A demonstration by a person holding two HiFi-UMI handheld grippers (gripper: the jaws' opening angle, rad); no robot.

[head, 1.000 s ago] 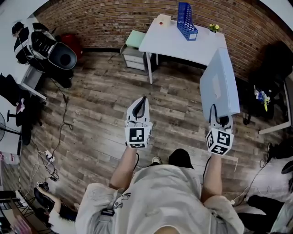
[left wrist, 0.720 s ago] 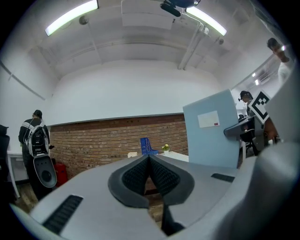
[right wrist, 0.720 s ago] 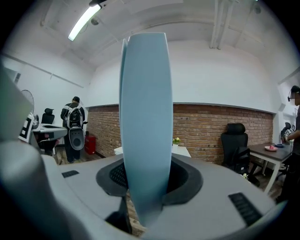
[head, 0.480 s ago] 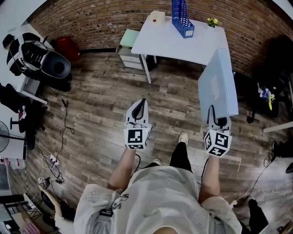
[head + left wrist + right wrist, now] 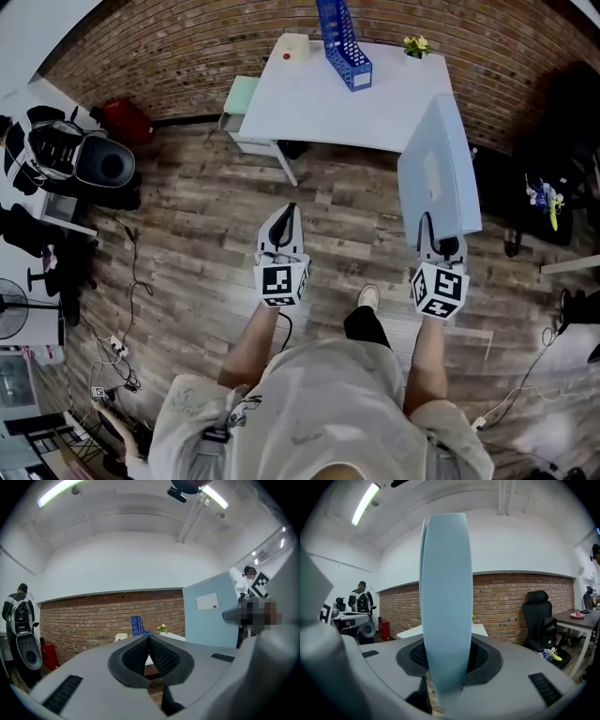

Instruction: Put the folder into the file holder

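The pale blue folder [image 5: 439, 169] stands on edge in the right gripper [image 5: 441, 246], whose jaws are clamped on its near lower edge. It is held above the floor by the right corner of the white desk [image 5: 319, 108]. It looks light, broad and slightly flexible, so with this low grip its top may sway. The left gripper [image 5: 291, 211] is closed and empty. The blue file holder [image 5: 342, 42] stands at the desk's far edge, its top cut off by the frame; its slots probably open upward.

The white tabletop [image 5: 347, 112] stands on the wooden floor [image 5: 187, 244]. On the tabletop, a blue file holder [image 5: 342, 42] stands upright at 12 o'clock. A small plant [image 5: 415, 44] with yellow flowers is at 2 o'clock, and a pale box [image 5: 292, 49] is at 10 o'clock.
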